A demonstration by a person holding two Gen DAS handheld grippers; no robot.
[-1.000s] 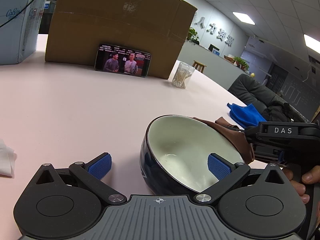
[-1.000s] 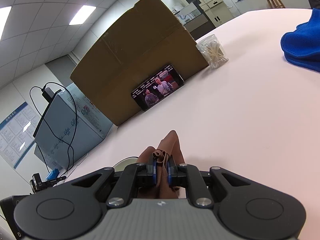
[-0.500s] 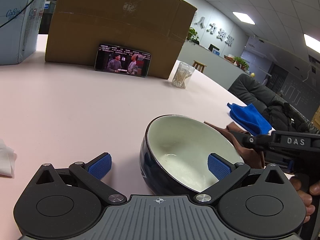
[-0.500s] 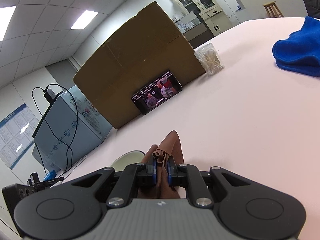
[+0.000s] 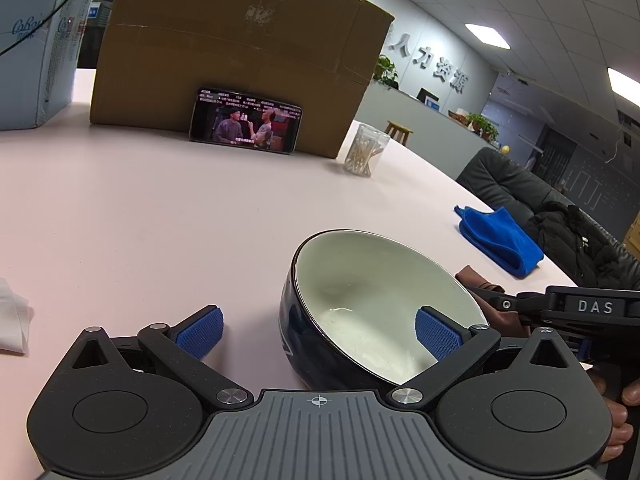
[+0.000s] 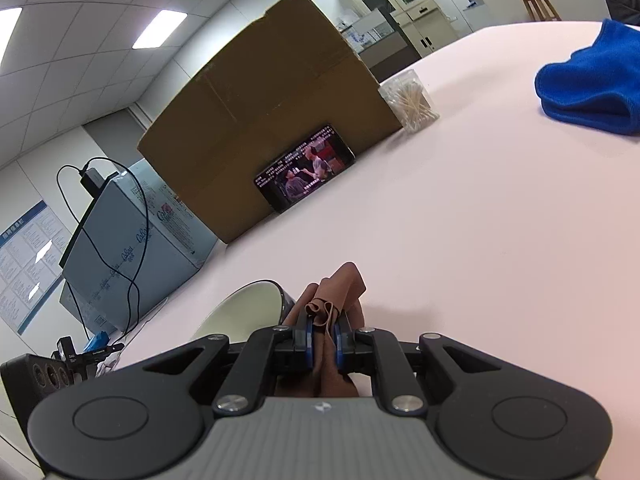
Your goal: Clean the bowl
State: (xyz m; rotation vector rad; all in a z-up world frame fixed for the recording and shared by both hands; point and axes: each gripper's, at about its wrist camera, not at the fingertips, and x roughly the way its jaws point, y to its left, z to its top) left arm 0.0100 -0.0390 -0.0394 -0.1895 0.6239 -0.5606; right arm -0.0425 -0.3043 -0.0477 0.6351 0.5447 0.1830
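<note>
A dark blue bowl (image 5: 360, 280) with a white inside sits tilted on the pink table (image 5: 160, 220). My left gripper (image 5: 318, 334) is open: its right pad (image 5: 436, 338) is inside the bowl, and its left pad (image 5: 200, 332) stands clear of the bowl's outer wall. My right gripper (image 6: 322, 336) is shut on a bunched brown cloth (image 6: 340, 284). In the left wrist view that cloth (image 5: 476, 280) lies just off the bowl's right rim, held by the right gripper (image 5: 500, 302). From the right wrist view, the bowl (image 6: 244, 308) sits to the left of the cloth.
A cardboard box (image 5: 240, 60) stands at the back with a phone (image 5: 246, 120) playing video against it. A jar of cotton swabs (image 5: 366, 156) is beside it, and a blue cloth (image 5: 500, 240) lies at the right. White tissue (image 5: 12, 320) is at the left edge, a pale carton (image 5: 28, 60) far left.
The right gripper has drawn the brown cloth off the bowl's right rim, down and to the right. The left gripper and the bowl have stayed put.
</note>
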